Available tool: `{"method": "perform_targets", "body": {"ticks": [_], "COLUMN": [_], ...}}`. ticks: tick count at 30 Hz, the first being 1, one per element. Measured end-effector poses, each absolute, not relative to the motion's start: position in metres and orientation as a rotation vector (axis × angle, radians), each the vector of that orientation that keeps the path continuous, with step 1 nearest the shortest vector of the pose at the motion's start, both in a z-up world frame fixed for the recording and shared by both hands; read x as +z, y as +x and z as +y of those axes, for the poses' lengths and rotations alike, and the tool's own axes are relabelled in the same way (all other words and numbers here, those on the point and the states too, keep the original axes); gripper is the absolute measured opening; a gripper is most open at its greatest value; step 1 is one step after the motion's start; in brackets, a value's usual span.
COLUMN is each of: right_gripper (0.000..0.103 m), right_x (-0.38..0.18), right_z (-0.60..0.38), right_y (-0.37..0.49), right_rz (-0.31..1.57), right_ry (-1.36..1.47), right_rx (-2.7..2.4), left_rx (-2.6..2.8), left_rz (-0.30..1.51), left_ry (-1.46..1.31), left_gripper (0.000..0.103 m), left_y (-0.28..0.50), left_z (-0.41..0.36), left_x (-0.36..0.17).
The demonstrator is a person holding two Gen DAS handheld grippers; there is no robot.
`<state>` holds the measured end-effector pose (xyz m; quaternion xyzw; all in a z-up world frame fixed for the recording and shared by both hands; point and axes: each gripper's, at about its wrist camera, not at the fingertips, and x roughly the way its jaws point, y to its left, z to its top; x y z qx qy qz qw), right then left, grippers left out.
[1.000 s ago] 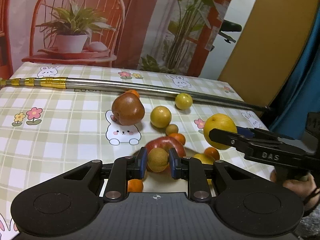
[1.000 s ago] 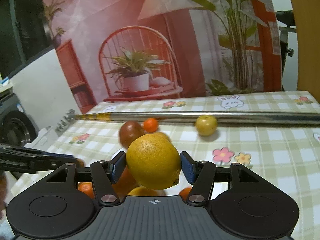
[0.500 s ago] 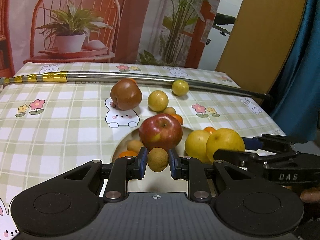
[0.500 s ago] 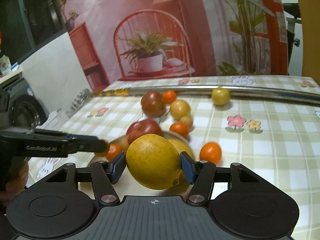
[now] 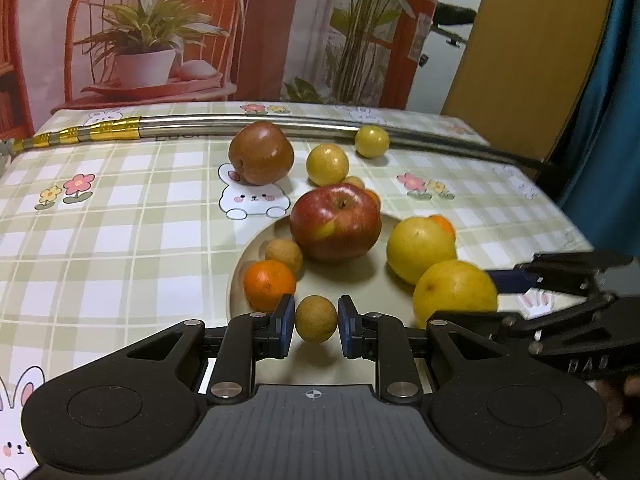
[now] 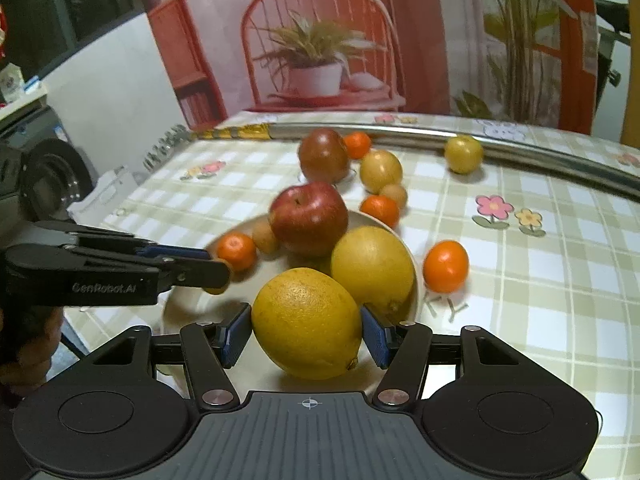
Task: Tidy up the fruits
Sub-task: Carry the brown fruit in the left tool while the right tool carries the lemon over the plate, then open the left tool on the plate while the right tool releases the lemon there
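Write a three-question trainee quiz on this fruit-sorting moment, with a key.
1. True or false: the red apple lies on the plate.
2. Which gripper holds the larger fruit? A) left gripper B) right gripper
3. Fill in: the dark brown-red fruit rests on the ____, off the plate.

Key
1. True.
2. B: the right gripper is on the large yellow citrus, the left on a small brown fruit.
3. Tablecloth.
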<state>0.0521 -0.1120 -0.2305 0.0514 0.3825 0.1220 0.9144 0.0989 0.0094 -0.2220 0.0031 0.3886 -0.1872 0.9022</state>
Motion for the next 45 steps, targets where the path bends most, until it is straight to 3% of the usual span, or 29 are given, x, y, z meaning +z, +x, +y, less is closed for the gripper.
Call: {"method": "perform_targets", "body": {"ticks": [25, 33, 45], "right_gripper": [0.055, 0.058, 0.059], "right_x": [-0.245, -0.24, -0.231], "right_z": [-0.116, -0.118, -0.122], "right_y": [0.064, 0.056, 0.045], "right_rz": [0.785, 0.733, 0.635], "right_ry": [0.022, 0.045, 0.08], "right_rx": [0.188, 0.2, 0.184], "left_rx": [-0.324, -0.309, -0.278], "left_rz": [0.79, 0.762, 0.703], "left_ry": [0.056, -0.01, -0.046], "left_gripper": [0.026, 0.04, 0.044], "left_y": [0.098, 0.091, 0.082], "left_z": [0.007, 0.015, 0.019], "left_x": [-0.233, -0.232, -0.226]}}
